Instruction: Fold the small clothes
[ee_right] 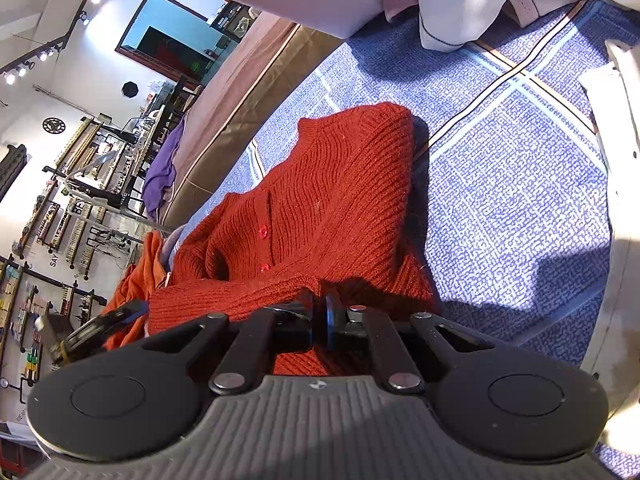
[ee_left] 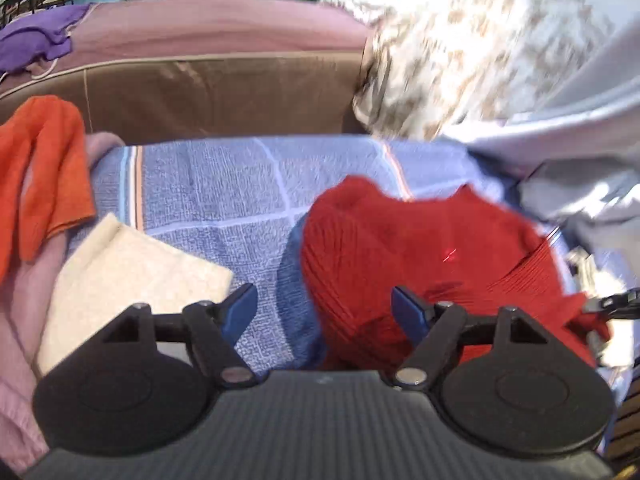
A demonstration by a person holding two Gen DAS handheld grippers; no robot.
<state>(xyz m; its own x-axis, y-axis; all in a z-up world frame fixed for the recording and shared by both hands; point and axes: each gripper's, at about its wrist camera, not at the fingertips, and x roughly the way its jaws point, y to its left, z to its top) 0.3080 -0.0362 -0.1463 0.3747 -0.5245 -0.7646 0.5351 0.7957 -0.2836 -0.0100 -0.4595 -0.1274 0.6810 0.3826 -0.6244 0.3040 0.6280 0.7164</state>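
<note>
1. Left gripper (ee_left: 324,308): nearest the left wrist camera. Jaws stand apart with nothing between them; only the blue checked bedspread (ee_left: 224,184) shows in the gap. The red knit cardigan (ee_left: 400,248) lies just to the gripper's right; one blue pad overlaps its edge in the view, contact not confirmed.
2. Right gripper (ee_right: 320,320): jaws nearly together, pinching the cardigan's near hem (ee_right: 256,292). The fabric runs up and away from the pads.
3. Cardigan state: bunched and partly doubled over, buttons (ee_right: 263,232) visible on the front placket. No clean rectangle. Judgement: fold is in progress, not finished; sleeves and body need squaring.
4. Cream folded cloth (ee_left: 132,264): flat on the bedspread's near left part, edges tidy. Judged a finished piece.
5. Orange garment (ee_left: 48,168): draped loosely at the bedspread's left edge, unfolded. Judged still to do.
6. Pale grey fabric (ee_left: 580,152) heaped toward the right edge; whether it is laundry or bedding I cannot tell.
7. Farther back: brown bed frame edge (ee_left: 220,92), a purple garment (ee_left: 32,44) on the far left, a blurred patterned cloth (ee_left: 460,60) at the far right.
8. Progress: one item apparently done, one in hand, at least one waiting.
</note>
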